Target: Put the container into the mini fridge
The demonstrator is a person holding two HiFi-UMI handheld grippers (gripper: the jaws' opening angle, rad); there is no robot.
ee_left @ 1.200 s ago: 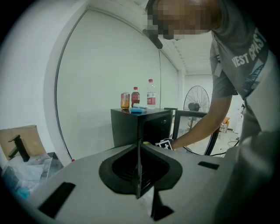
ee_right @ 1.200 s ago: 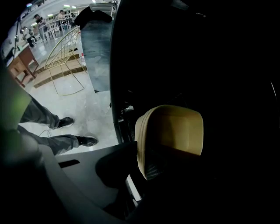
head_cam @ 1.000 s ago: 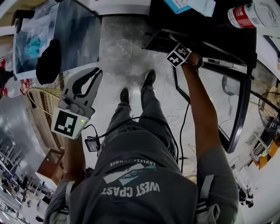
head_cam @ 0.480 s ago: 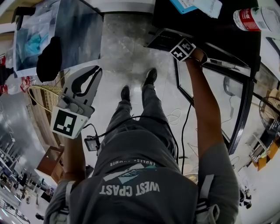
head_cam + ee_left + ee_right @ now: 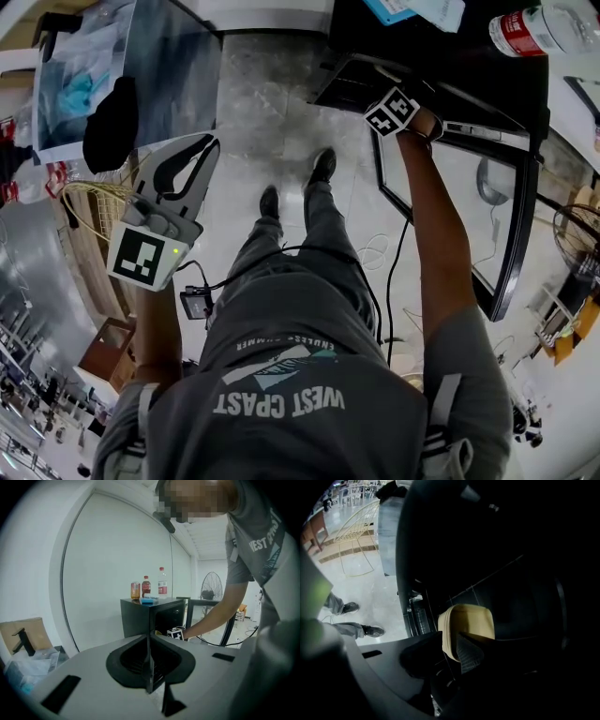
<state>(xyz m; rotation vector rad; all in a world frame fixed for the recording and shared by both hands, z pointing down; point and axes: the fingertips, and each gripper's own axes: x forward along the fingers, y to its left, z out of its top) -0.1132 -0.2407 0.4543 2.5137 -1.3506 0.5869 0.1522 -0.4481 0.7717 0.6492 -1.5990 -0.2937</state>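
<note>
Jaws, right gripper, clamping container, rim leftward

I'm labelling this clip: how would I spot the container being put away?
Find the black mini fridge with bottles on top. In its dark inside, the right gripper holds the container: pale yellow with rounded corners, the only light thing in there.

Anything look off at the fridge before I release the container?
Nothing stands out. The right claw holds the yellow container inside the dark fridge, no spill visible. The bottles on top stand upright. The left claw is shut and empty, away from the fridge.
</note>
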